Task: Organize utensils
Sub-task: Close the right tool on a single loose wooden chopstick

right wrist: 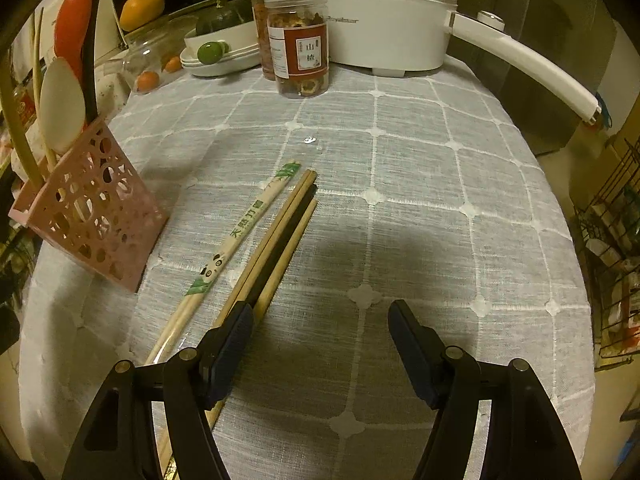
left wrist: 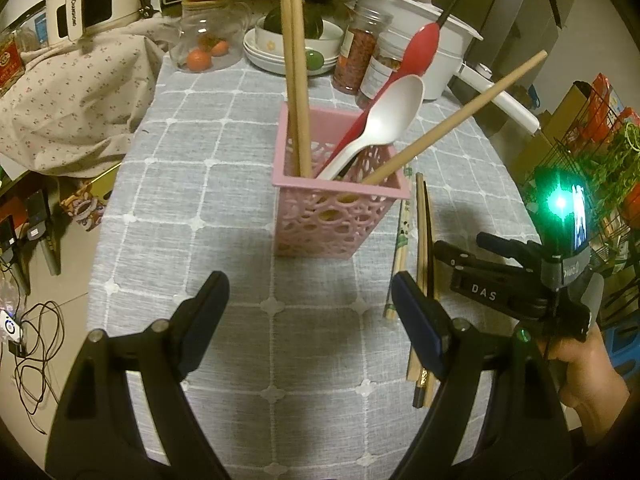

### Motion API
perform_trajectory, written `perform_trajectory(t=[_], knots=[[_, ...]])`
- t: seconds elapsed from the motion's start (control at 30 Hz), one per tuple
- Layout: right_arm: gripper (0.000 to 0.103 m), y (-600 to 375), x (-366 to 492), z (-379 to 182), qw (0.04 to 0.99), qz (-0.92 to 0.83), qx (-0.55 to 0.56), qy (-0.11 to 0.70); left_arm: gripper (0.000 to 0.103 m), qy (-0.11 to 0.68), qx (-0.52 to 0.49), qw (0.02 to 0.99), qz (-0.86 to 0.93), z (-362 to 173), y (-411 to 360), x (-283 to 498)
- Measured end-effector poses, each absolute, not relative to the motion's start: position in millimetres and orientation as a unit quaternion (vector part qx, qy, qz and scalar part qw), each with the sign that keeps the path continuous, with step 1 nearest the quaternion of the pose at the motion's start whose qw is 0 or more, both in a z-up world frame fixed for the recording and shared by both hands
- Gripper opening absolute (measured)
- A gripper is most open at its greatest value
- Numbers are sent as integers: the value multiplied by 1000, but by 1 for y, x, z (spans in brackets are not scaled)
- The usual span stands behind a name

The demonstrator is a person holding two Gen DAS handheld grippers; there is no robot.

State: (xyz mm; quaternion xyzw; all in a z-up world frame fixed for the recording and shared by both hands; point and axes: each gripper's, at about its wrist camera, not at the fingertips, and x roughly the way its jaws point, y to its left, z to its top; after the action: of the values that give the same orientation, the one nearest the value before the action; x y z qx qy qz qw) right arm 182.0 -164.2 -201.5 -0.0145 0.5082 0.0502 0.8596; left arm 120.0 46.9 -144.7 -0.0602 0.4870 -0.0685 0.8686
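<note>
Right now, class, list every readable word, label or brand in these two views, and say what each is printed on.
"DAS": on the right tongs' black body.
"CHANGHONG": white appliance.
"山楂": red label of the jar.
"天然竹筷": chopstick sleeve, last characters uncertain.
Grey lettering on the white pot: too blurred to read.

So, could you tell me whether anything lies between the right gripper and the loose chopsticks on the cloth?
Nothing visible does. The right gripper is open just above the cloth, and the chopsticks lie bare beside its left finger, with the pink holder standing off to their left.
</note>
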Motion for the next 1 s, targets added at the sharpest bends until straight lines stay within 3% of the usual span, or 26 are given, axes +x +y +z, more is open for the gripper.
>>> perform_trajectory(t=[1.0], knots=[[74, -168, 194, -207, 820, 15, -15, 572, 83, 491, -57, 866, -73, -146, 45, 117]])
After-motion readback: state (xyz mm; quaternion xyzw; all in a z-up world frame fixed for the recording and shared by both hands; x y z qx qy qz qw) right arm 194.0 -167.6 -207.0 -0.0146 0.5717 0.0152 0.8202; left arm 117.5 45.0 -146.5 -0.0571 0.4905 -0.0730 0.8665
